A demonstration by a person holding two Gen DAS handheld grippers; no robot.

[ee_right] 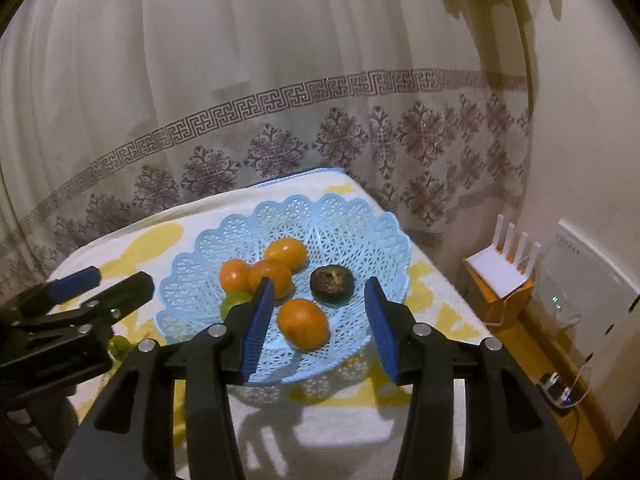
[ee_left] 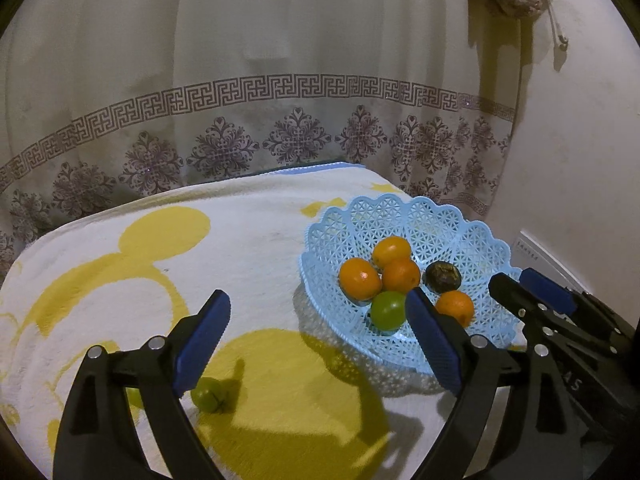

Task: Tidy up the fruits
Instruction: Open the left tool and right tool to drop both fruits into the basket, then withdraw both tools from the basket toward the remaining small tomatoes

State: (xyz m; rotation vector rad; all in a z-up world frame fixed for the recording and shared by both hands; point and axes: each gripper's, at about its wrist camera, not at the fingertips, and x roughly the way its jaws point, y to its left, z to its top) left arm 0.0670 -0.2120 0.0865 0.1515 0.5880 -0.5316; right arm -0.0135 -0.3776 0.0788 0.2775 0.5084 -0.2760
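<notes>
Light blue lattice basket (ee_left: 404,216) sits on a white towel with yellow print (ee_left: 248,220), which covers the table in front of a patterned curtain (ee_left: 280,80).

Basket contents, read as a clock face from the left wrist view: three oranges clustered at centre, touching one another (ee_left: 360,279), (ee_left: 391,251), (ee_left: 401,276). A fourth orange (ee_left: 455,307) at about 5 o'clock. A dark, wrinkled fruit (ee_left: 442,277) at about 3 o'clock. A large green fruit (ee_left: 387,311) at about 6 o'clock, touching the orange cluster.

One small green fruit (ee_left: 208,395) lies outside the basket on the towel, at roughly 8 o'clock from it, just beside the left finger of the left gripper.

Left gripper (ee_left: 316,328): jaws spread wide, nothing between the pads; released.

Right gripper (ee_right: 320,312): jaws apart, hovering over the near rim of the basket. The fourth orange shows in the gap between the fingers, with neither pad touching it. Not grasping.

A white router (ee_right: 504,264) stands on an orange box at the right wall.
</notes>
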